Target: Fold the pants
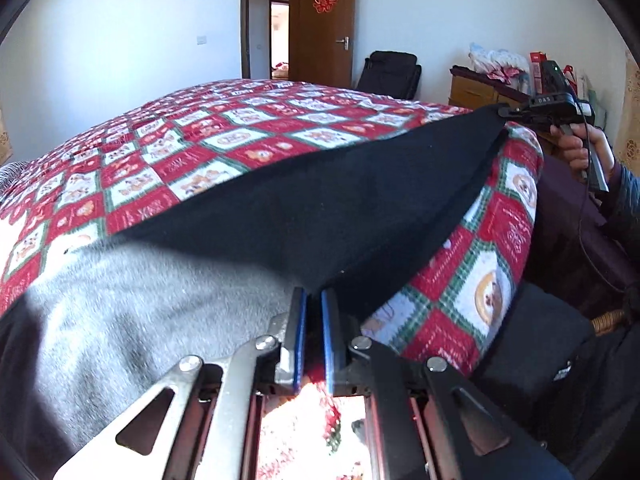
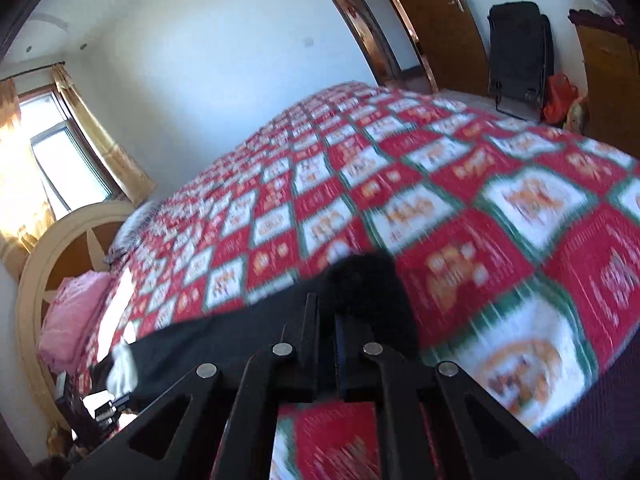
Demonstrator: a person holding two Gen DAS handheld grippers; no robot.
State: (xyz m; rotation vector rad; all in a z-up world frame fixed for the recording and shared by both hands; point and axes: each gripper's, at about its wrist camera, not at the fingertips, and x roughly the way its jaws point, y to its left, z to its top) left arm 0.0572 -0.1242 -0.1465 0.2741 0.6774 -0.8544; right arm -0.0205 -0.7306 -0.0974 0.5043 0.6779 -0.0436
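Currently the pants (image 1: pixel 304 204) are held taut between the two claws above the near edge of the bed (image 1: pixel 240 120), with a grey inner face hanging at the left of the left wrist view. The left gripper (image 1: pixel 314 308) is seen pressed together on the dark cloth, its blue pads pinching an edge of the fabric just ahead of the camera. The right gripper (image 1: pixel 506 112) is seen across the span, near the bed's near right corner, closed on the far corner of the same cloth; in the right wrist view a bunched black fold is pinched between its fingers (image 2: pixel 326 312).

The long axis of the stretched edge is judged to run from the left claw up and rightward to the right claw, roughly along the near edge of the quilt. Neither hand is nearer, since both ends are already held. The coming move is judged to turn on the open quilt lying beyond that edge, where the cloth could be laid flat and doubled.
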